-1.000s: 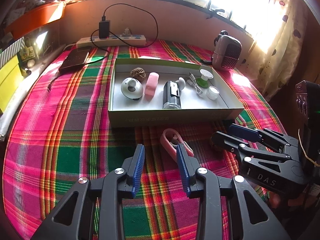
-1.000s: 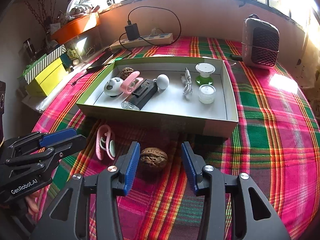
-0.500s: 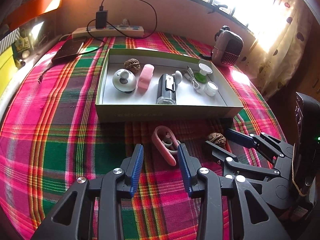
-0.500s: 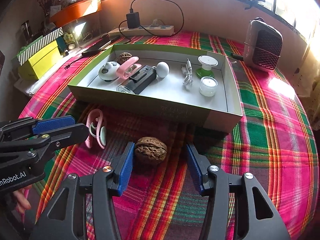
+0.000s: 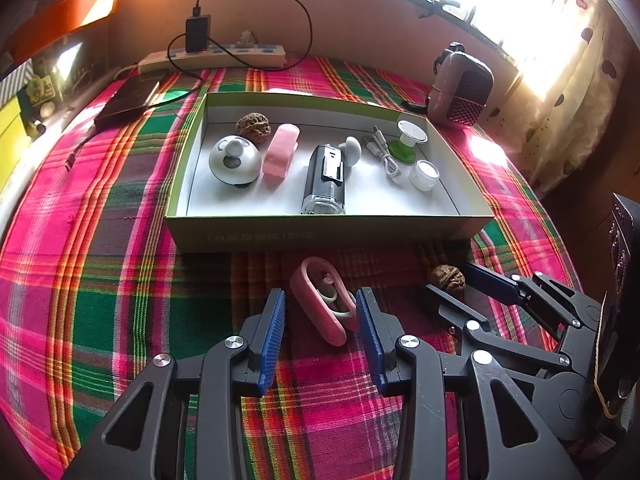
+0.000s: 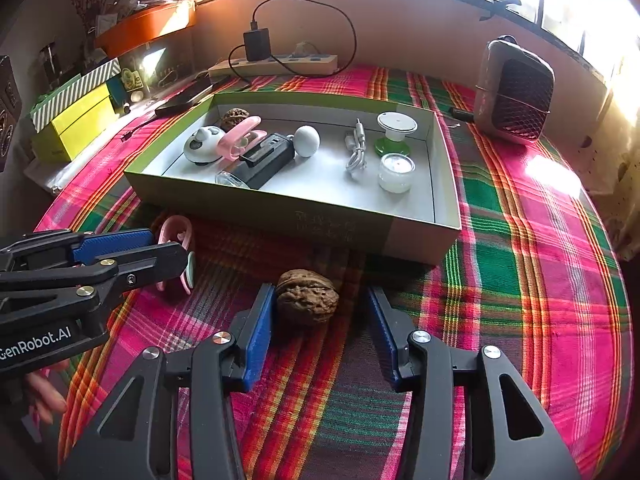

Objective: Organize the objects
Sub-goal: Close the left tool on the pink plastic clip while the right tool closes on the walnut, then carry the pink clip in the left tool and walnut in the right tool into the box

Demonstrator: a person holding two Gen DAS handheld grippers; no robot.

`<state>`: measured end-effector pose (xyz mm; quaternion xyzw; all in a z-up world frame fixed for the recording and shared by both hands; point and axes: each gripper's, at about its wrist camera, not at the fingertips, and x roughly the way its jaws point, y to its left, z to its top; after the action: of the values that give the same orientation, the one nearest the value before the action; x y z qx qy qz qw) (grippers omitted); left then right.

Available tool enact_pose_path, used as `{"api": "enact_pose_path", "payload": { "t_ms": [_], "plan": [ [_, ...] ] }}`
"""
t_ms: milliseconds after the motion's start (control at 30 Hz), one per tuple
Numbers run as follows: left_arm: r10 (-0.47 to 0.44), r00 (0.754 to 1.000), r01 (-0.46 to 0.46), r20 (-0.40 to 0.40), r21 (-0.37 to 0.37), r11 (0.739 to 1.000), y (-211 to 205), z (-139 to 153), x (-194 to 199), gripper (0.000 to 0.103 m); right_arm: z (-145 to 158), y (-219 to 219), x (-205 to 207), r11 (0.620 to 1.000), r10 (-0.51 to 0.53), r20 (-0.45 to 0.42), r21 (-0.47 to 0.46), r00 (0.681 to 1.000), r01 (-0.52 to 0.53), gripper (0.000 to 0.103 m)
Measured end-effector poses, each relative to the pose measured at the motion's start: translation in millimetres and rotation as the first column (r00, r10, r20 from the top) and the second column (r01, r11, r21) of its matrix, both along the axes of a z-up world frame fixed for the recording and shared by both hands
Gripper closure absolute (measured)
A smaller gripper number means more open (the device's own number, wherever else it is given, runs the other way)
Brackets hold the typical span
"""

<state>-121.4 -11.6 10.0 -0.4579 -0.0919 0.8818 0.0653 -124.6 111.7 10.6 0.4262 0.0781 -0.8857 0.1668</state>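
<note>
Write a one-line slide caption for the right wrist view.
Right tongs open around a walnut on the plaid cloth, before the filled tray.

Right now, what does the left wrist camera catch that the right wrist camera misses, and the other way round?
Only the left wrist view shows the whole pink clip, between the left gripper's open jaws. Only the right wrist view shows the yellow box and orange planter clearly. Both show the green tray, the walnut between the right gripper's open jaws, and the heater.
</note>
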Motion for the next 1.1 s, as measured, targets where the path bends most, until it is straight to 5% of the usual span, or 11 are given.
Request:
{"api": "enact_pose_path", "payload": {
  "t_ms": [233, 1100],
  "plan": [
    [-0.004, 1.000, 0.004, 0.013, -0.025, 1.000, 9.8, -2.6, -5.3, 0.068, 0.6, 9.1, -1.2, 1.000, -0.011, 0.002, -0.023, 1.000, 0.011, 0.071],
    [0.031, 1.000, -0.030, 0.003, -0.128, 0.991, 19.9, -5.4, -8.9, 0.075, 1.2, 21.0, -2.9, 0.999, -0.022, 0.010, -0.050, 1.000, 0.022, 0.071]
  ]
}}
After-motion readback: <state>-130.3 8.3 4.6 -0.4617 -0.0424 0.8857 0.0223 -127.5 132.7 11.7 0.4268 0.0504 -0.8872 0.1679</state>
